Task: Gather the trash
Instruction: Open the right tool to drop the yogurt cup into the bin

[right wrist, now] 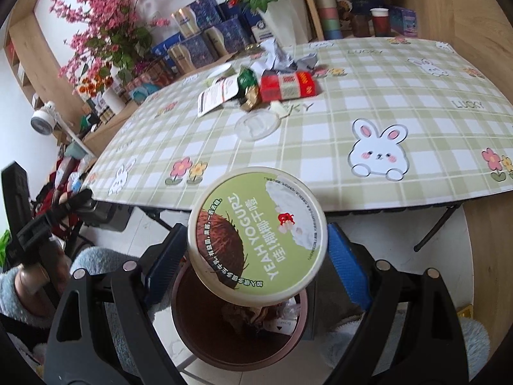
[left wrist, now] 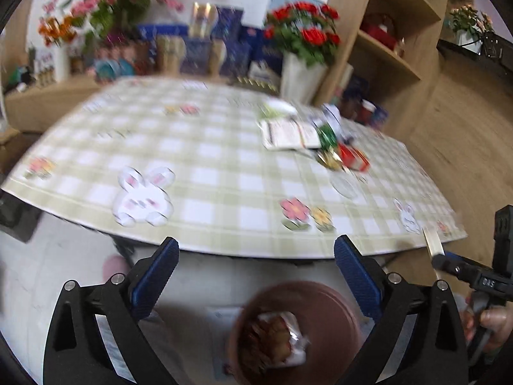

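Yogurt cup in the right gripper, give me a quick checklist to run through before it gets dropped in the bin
1. Yogurt cup held between the right gripper pads: ok.
2. Cup over the brown bin mouth: ok, the bin opening sits directly below it.
3. Room in the bin: ok, wrappers lie at the bottom only.
4. Left gripper out of the drop path: ok in the left wrist view, open, nothing between its pads.
5. Cup lid sealed: cannot tell.
6. More trash left on the table: not ok, the red packet, crumpled paper and clear lid remain.
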Motion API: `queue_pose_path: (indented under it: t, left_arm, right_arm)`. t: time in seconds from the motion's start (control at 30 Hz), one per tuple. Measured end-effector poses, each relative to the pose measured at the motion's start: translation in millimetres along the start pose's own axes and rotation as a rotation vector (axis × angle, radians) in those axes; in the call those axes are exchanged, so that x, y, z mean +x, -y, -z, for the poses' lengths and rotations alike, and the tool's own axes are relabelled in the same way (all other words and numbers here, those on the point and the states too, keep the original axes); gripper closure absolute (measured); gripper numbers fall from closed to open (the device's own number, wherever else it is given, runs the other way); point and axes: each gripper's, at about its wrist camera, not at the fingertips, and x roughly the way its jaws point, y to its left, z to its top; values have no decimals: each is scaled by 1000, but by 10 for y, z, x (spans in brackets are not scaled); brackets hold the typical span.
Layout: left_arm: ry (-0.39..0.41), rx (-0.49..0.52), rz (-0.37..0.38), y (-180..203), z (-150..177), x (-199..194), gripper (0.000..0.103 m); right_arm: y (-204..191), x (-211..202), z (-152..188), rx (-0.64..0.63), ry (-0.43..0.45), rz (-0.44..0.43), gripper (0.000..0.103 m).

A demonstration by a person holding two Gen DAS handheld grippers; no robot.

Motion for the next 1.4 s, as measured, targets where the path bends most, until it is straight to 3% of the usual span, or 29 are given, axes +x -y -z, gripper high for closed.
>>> queue_pose_path:
  t: [0.13, 0.27, 0.57, 0.73, 1.0, 1.4]
  left_arm:
    - [54, 22, -24, -82, 49, -81, 7]
    - [56, 58, -45, -102, 164, -70, 7]
    - [29, -47, -32, -312, 244, 10, 7]
    - [-5, -57, -16, -316, 261, 97, 7]
    - [-13, -75, -19, -344, 268, 119, 7]
    - [-28, -58, -29, -286, 267, 158, 7]
  right_arm:
    - [-132, 130, 59, -25, -48, -6, 17]
    - [-301, 262, 123, -70, -94, -8, 17]
    - [-624, 517, 240, -155, -173, -12, 16]
    - [-765, 613, 305, -195, -210, -28, 12]
    - [-845, 563, 316, -248, -182, 5, 6]
    - [-407, 390, 210, -123, -86, 170, 6]
